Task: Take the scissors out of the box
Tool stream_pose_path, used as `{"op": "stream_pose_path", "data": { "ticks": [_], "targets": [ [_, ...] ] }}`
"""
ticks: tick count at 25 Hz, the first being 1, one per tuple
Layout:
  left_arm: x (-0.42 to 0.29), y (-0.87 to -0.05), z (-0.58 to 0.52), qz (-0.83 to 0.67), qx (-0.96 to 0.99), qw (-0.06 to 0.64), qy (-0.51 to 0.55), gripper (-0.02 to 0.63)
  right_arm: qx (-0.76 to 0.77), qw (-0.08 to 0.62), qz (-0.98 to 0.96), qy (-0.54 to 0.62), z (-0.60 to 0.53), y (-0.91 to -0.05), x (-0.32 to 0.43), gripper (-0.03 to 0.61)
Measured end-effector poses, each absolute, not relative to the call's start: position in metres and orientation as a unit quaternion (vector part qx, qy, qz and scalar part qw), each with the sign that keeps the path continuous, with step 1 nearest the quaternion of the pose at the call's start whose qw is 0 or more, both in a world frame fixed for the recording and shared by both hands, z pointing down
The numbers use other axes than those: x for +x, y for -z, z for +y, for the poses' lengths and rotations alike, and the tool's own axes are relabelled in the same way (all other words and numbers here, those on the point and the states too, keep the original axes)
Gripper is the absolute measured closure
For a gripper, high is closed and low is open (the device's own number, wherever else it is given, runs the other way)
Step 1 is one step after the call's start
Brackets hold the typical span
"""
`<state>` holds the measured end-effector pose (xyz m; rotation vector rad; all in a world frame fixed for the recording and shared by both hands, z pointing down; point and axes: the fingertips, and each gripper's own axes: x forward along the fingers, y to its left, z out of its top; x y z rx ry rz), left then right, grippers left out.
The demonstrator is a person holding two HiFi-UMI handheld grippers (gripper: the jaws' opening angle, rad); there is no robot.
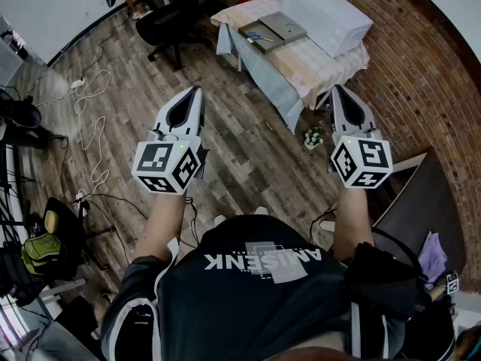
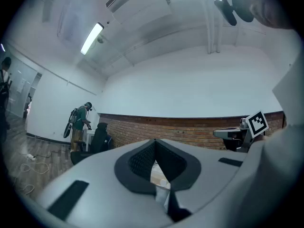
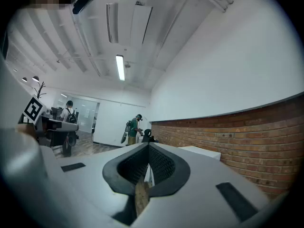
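1. Nearest cam: left gripper [image 1: 195, 91] jaws closed, nothing held; right gripper [image 1: 337, 89] same, both level.
2. Scissors [image 1: 254, 35] lie in box [image 1: 284, 27] on table [image 1: 331, 70], well ahead; too small to tell direction.

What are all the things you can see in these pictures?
Table: one, pale cloth, by the brick wall.
White box: one, white, on the table.
Grey box: one, grey, flat, on the table beside the white box.
Blue thing: one, blue, at the grey box; too small to name.
Chair: one, black, left of the table.
Cable: one, white, on the wooden floor.
Flowers: one bunch, white and green, on the floor.
Bag: one, yellow-green, far left.
Left gripper: one, white, fingers together, empty.
Right gripper: one, white, fingers together, empty.
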<state>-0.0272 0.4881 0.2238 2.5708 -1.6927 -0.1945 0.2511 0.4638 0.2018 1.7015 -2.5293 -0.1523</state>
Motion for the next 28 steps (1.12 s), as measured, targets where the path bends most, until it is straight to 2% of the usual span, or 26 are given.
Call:
{"op": "stream_pose_path", "data": {
  "ticks": [18, 28],
  "targets": [
    [-0.029, -0.227, 0.493, -0.543, 0.836, 0.034, 0.068, 0.603, 0.548, 0.033, -0.835, 0.04, 0.474, -0.203, 0.239, 0.537],
    [-0.058, -0.227, 0.495, -0.539, 0.838, 0.036, 0.077, 0.603, 0.555, 0.038, -0.83, 0.046, 0.475, -0.201, 0.21, 0.536]
  ]
}}
